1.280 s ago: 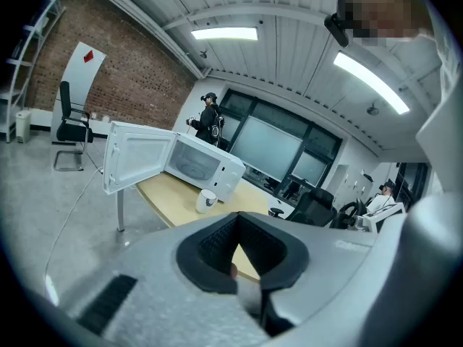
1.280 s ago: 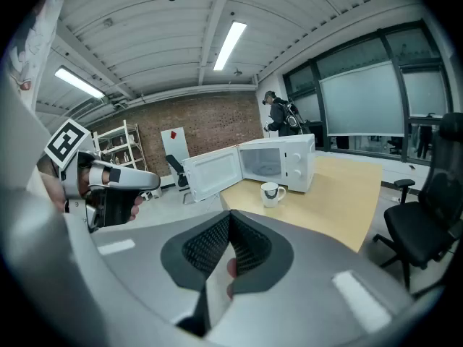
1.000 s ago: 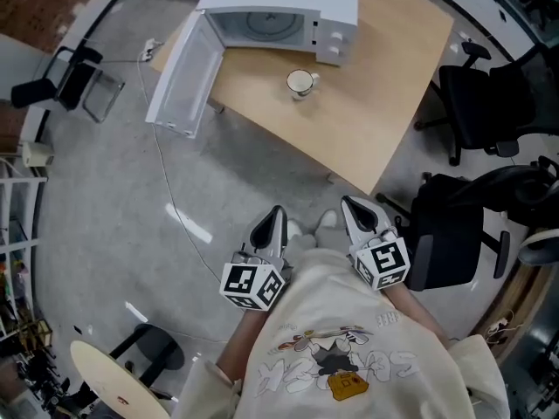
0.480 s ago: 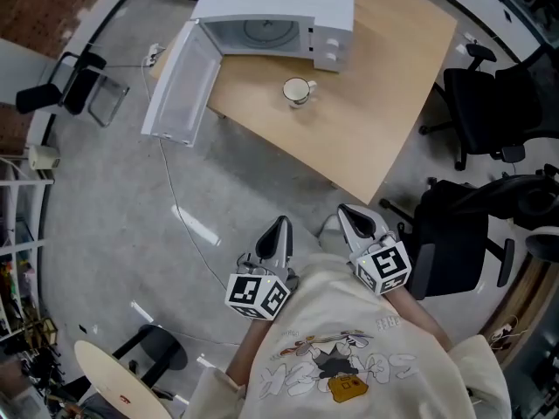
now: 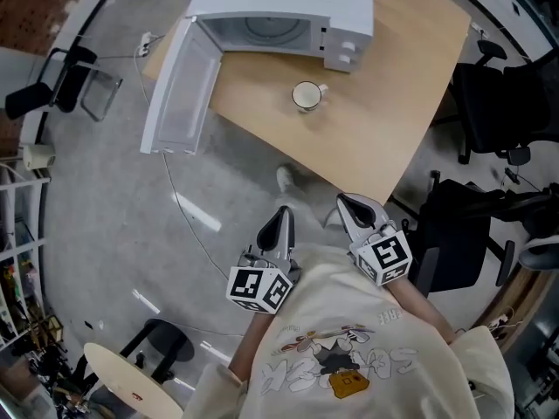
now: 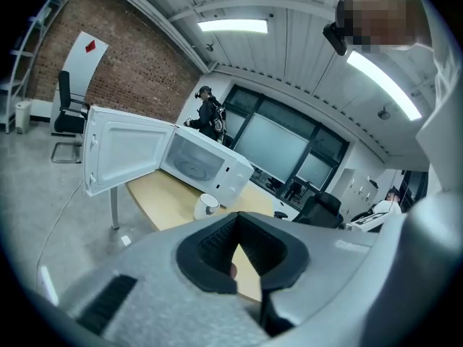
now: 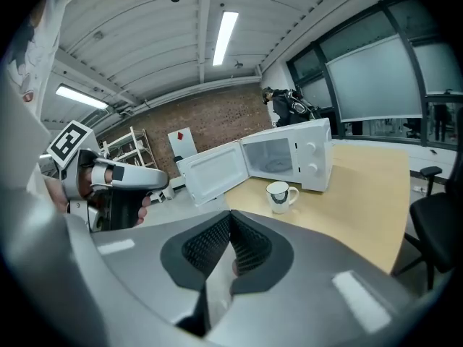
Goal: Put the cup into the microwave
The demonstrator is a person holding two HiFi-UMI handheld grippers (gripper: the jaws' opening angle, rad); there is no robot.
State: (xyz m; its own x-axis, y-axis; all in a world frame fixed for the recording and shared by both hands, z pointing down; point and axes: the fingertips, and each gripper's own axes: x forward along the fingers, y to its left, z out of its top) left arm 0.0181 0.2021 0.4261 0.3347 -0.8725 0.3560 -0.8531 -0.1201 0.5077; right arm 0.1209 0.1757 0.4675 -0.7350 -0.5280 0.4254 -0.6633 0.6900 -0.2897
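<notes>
A white cup [image 5: 306,95] stands upright on the wooden table [image 5: 384,120], just in front of the white microwave [image 5: 279,11]. The microwave door [image 5: 179,90] hangs wide open to the left, past the table's edge. Both grippers are held in front of the person's body, short of the table and well away from the cup. My left gripper [image 5: 281,213] is shut and empty. My right gripper [image 5: 346,202] is shut and empty too, near the table's front corner. The cup [image 7: 278,195] shows ahead in the right gripper view and the cup [image 6: 207,206] in the left gripper view.
Black office chairs [image 5: 502,103] stand right of the table, one chair [image 5: 454,238] close beside my right gripper. A power cable [image 5: 175,203] trails over the grey floor from the table. Another chair [image 5: 61,81] is at far left, a round stool [image 5: 122,378] at lower left.
The person has stepped toward the table, a shoe now showing ahead. Both grippers have come closer to the table's edge, still shut. The cup and microwave have not moved.
</notes>
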